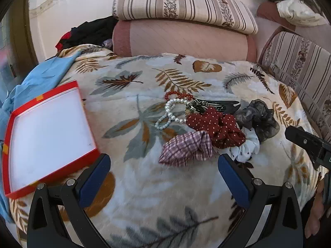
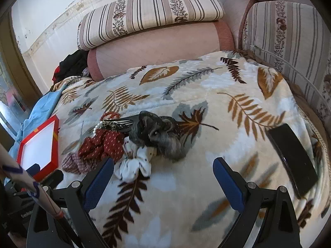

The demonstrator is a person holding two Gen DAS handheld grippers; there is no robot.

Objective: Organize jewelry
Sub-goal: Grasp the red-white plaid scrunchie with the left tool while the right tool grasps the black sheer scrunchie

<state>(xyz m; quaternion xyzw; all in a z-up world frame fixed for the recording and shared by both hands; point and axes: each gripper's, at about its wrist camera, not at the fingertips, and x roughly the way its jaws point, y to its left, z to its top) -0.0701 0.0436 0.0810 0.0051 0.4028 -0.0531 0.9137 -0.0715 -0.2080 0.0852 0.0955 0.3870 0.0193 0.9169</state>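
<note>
A pile of accessories lies on a leaf-print blanket: a pearl bracelet, a red bead bracelet, a black hair comb, a dark red dotted scrunchie, a plaid scrunchie, a white scrunchie and a grey scrunchie. An open red box with a white inside lies to the left. My left gripper is open just short of the plaid scrunchie. My right gripper is open near the white scrunchie and the grey scrunchie; the red box shows at its left.
A black phone lies on the blanket at the right. Striped cushions and a pink bolster line the back. A blue cloth lies beside the box. The other gripper's body shows at the right edge.
</note>
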